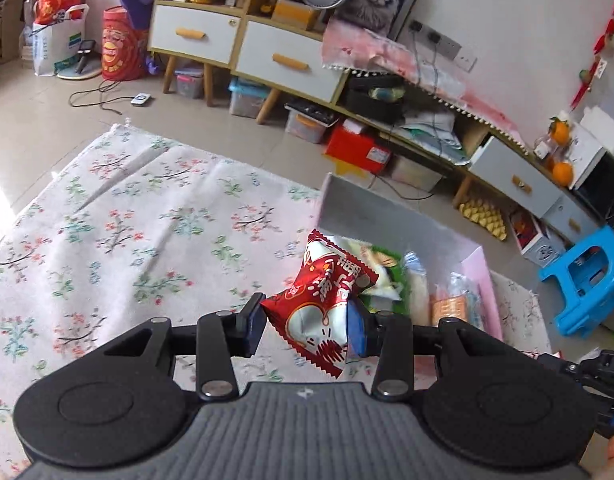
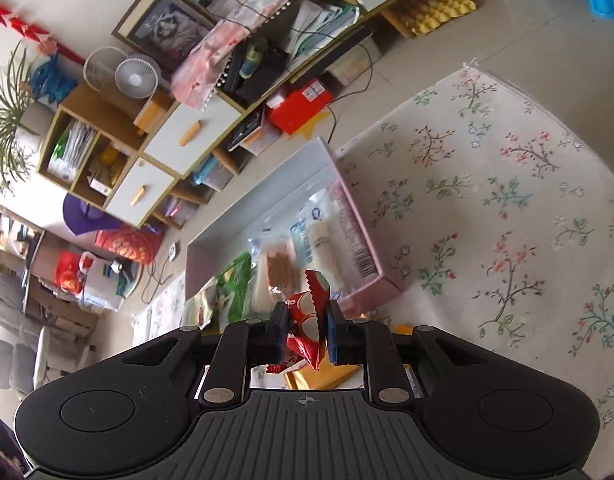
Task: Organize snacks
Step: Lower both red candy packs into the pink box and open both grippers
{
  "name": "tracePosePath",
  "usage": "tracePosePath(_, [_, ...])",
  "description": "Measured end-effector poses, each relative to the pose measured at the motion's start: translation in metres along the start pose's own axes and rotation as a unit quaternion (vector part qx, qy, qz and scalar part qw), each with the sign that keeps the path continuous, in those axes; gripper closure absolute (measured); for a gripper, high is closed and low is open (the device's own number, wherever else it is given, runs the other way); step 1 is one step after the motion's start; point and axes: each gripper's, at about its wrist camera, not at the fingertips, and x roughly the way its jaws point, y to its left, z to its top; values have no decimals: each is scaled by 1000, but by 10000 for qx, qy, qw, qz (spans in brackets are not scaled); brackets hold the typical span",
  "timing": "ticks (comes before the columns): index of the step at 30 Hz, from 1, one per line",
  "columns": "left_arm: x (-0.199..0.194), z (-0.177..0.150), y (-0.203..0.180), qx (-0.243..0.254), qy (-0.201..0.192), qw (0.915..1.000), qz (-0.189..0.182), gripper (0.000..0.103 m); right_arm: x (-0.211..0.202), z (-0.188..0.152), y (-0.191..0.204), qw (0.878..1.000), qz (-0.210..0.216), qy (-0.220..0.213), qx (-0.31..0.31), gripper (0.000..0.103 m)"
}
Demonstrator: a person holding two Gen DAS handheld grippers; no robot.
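Left tongs (image 1: 307,326) are clamped on a red-and-white crinkled foil snack packet (image 1: 325,300), gripped across its lower body, held in the air just short of the open pink-and-white cardboard box (image 1: 391,216). That box rests on a floral-patterned cloth (image 1: 147,216) and already holds a green packet (image 1: 383,268) and several clear-wrapped biscuits (image 1: 451,304).

Right tongs (image 2: 307,334) are clamped on a second red foil snack packet (image 2: 307,334), pinched edge-on near its serrated seam, above the near end of the same box.

Assessment: both packets appear light, soft and air-filled; the glossy film is likely slippery and deforms under pressure. Contents may crush if squeezed hard. The flat sealed seams or the mid-body offer the soundest hold. The right grip sits near an edge and could slip on release.
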Motion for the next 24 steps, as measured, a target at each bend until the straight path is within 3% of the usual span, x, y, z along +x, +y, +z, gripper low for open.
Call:
tracePosePath(7, [18,21,-34,406,-431,9982,-33,64,15,18,13,9993,32,-329,-150,85])
tracePosePath(12, [48,42,-53,542,-448,9974,-172,64,46,44,7,9982,245,-420,358,85])
tracePosePath(16, [73,51,-60,758,-410,9963,6,64,68,57,20,9987,57,-506,-76,84])
tracePosePath(21, [93,53,-53,532,-303,9981,-17,64,88,65,30,9987,44,-456,-211,84])
tracePosePath(24, [99,48,-53,660,-287,9974,62,64,96,63,44,9977,-22,-478,-480,84])
